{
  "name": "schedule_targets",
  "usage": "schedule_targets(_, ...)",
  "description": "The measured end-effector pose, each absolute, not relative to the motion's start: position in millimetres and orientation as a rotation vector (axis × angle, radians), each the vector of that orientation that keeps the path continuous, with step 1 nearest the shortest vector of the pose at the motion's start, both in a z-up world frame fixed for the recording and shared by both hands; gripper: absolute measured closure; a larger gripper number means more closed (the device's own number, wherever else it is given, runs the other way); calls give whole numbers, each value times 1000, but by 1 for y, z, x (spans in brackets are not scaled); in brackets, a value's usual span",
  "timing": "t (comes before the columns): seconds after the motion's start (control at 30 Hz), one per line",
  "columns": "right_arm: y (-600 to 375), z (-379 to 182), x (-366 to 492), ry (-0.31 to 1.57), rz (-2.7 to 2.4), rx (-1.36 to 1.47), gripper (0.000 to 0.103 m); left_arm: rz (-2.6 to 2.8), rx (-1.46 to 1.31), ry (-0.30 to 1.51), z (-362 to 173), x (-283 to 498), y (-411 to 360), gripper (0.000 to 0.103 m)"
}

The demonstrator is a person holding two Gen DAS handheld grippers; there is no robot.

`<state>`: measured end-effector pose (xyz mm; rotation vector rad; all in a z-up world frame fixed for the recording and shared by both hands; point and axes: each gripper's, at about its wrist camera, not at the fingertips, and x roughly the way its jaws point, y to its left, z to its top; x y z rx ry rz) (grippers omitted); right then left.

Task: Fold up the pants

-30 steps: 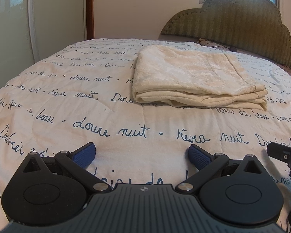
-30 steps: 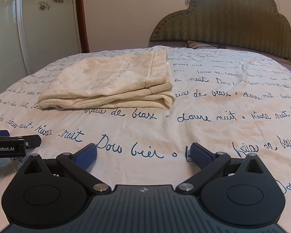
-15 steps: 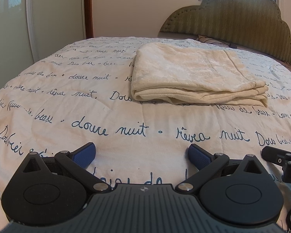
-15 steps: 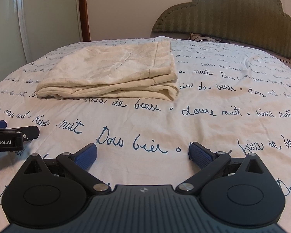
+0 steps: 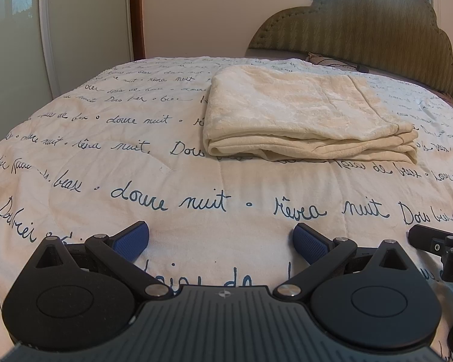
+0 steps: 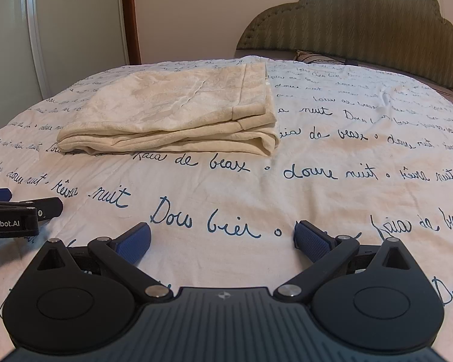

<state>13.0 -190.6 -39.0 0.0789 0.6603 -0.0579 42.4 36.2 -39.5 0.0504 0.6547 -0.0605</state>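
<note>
Fingers spread on left gripper (image 5: pixel 221 238) and right gripper (image 6: pixel 222 237), both empty; folded pants (image 5: pixel 299 117) well ahead on bedspread (image 5: pixel 105 163).

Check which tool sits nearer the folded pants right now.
Neither clearly; they look about level. The left tool faces the pants ahead and slightly to its right. The right tool has them ahead and to its left. Both are open and apart from the cloth.
</note>
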Motion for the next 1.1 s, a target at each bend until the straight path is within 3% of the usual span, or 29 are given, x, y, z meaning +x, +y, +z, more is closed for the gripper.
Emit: schedule_targets(1.1,-192,-38,12,659,-50,90,0,-75,23,657,-40,42,39,0)
